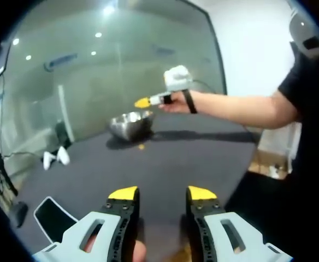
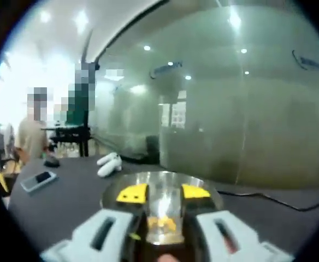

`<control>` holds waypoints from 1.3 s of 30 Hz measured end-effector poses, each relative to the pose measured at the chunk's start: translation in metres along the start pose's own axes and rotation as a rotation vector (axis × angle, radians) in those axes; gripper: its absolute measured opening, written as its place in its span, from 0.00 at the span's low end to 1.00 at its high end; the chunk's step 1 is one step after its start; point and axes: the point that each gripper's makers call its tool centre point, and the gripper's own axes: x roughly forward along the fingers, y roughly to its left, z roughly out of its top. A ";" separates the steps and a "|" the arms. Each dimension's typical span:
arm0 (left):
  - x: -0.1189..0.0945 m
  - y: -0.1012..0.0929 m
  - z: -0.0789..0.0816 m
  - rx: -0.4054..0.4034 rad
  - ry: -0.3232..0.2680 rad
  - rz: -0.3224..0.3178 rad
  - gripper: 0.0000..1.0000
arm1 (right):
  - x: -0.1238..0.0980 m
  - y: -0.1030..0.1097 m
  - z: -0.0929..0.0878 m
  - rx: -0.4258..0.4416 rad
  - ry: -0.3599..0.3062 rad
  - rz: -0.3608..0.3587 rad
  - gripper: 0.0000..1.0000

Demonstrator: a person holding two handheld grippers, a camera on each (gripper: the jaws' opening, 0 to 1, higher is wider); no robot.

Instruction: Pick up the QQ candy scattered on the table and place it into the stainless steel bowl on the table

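Over the stainless steel bowl, the right tongs hang with their yellow tips parted and nothing visible between them; yellow QQ candy lies in the bowl's bottom right beneath. In the left gripper view the same right tongs sit at about 12 o'clock, held by a hand just above the bowl. To finish this drop well, I'd judge the tips should lift straight up clear of the rim before swinging away, so the bowl isn't nudged. One stray candy lies on the desk just in front of the bowl, likely the next pick. The left tongs are open and empty, low at 6 o'clock. The desk is dark grey and matte; a phone at 9 o'clock, white controllers beyond, glass partition walls behind.
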 end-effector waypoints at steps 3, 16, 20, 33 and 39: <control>0.001 0.000 0.001 -0.001 -0.002 -0.001 0.36 | -0.003 0.002 0.003 0.011 -0.034 0.014 0.23; 0.003 -0.003 0.002 0.006 0.003 -0.006 0.36 | -0.016 0.010 0.010 0.049 -0.054 0.055 0.23; 0.001 -0.003 0.003 0.009 0.005 -0.004 0.36 | -0.022 0.015 0.003 -0.048 -0.032 0.092 0.21; 0.002 -0.003 0.001 0.008 0.003 -0.006 0.36 | -0.076 0.033 -0.022 0.021 -0.021 0.253 0.23; 0.003 -0.003 0.002 0.006 -0.001 -0.005 0.36 | -0.086 0.040 -0.042 -0.035 0.019 0.283 0.23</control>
